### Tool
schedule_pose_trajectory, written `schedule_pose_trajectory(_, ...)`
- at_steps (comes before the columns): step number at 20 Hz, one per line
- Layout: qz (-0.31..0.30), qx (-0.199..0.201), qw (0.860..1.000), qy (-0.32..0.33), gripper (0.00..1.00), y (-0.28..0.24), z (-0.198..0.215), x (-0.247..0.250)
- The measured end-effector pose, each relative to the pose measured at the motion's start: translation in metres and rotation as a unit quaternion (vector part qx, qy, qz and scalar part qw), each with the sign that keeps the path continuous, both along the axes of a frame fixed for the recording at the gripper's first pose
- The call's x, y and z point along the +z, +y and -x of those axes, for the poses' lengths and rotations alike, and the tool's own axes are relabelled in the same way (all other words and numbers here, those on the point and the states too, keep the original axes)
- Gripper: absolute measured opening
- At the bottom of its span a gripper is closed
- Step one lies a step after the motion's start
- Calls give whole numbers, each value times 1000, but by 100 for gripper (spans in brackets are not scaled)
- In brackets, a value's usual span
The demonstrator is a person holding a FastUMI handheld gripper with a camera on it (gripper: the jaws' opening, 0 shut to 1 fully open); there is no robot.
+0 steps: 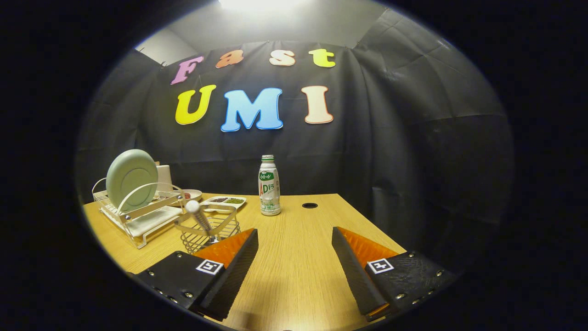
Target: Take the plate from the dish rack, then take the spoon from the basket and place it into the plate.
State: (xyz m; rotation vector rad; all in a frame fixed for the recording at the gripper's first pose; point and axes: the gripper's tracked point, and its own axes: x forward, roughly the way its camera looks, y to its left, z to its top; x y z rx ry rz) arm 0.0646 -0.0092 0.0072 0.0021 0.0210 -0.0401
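We find the gripper (pixel 294 239) held above the wooden table (pixel 298 257) with its two fingers spread wide apart and nothing between them but bare tabletop. The plate (pixel 132 178), pale green, stands on edge in the white wire dish rack (pixel 138 216), which sits on the table beyond and to the left of the left finger. Just in front of the rack, near the left finger's tip, stands a small wire basket (pixel 207 232); the spoon (pixel 200 217) rests in it with its rounded end up and its handle slanting down into the basket (we cannot tell whether the visible end is bowl or handle knob). Behind the basket lies a shallow divided tray (pixel 223 201) holding dark and green contents, and beside the rack a small bowl (pixel 194 194). A white bottle (pixel 269 185) with a green cap stands upright ahead of the fingers, well beyond them. A round hole (pixel 309 205) in the tabletop lies just right of the bottle.
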Motion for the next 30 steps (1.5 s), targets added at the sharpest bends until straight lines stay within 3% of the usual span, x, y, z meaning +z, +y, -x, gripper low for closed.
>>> schedule_pose_trajectory(5,11,-39,999,-30,98,-9,-11,51)
schedule_pose_trajectory(10,23,-81,995,-45,98,-3,32,107)
schedule_pose_trajectory(15,34,-110,993,-16,98,24,85,135)
schedule_pose_trajectory(23,18,-62,997,36,98,144,121,148)
schedule_pose_trajectory(30,-25,15,998,52,98,271,79,151)
